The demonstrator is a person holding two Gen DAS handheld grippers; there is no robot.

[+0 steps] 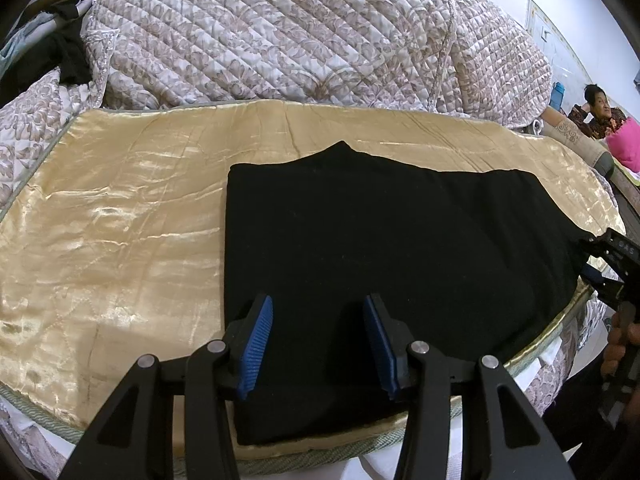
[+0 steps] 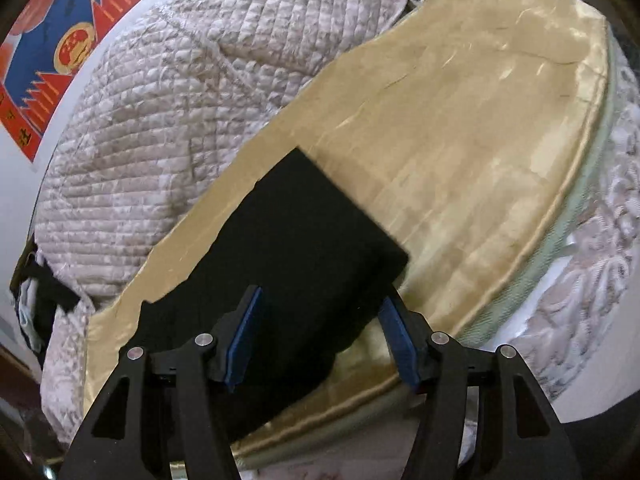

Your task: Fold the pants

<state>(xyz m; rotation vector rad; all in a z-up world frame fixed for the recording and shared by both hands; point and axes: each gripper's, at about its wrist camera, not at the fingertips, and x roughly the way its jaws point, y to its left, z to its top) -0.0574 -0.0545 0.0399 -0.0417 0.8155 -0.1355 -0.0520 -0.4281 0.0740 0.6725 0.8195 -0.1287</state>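
The black pants (image 1: 380,240) lie folded into a flat rectangle on a golden satin bed cover (image 1: 120,220). My left gripper (image 1: 318,304) hovers over their near left part, open, its blue pads wide apart with nothing pinched. At the pants' right edge the right gripper (image 1: 590,260) is held by a hand. In the right wrist view the pants (image 2: 304,232) run away from the right gripper (image 2: 325,294), which is open. Its right pad sits by the near corner of the cloth, and the pads do not press on it.
A crumpled quilted floral blanket (image 1: 280,32) is heaped along the far side of the bed. Dark clothes (image 1: 60,60) lie at the far left. A person (image 1: 598,114) sits beyond the bed's right end. A red and blue poster (image 2: 60,40) hangs on the wall.
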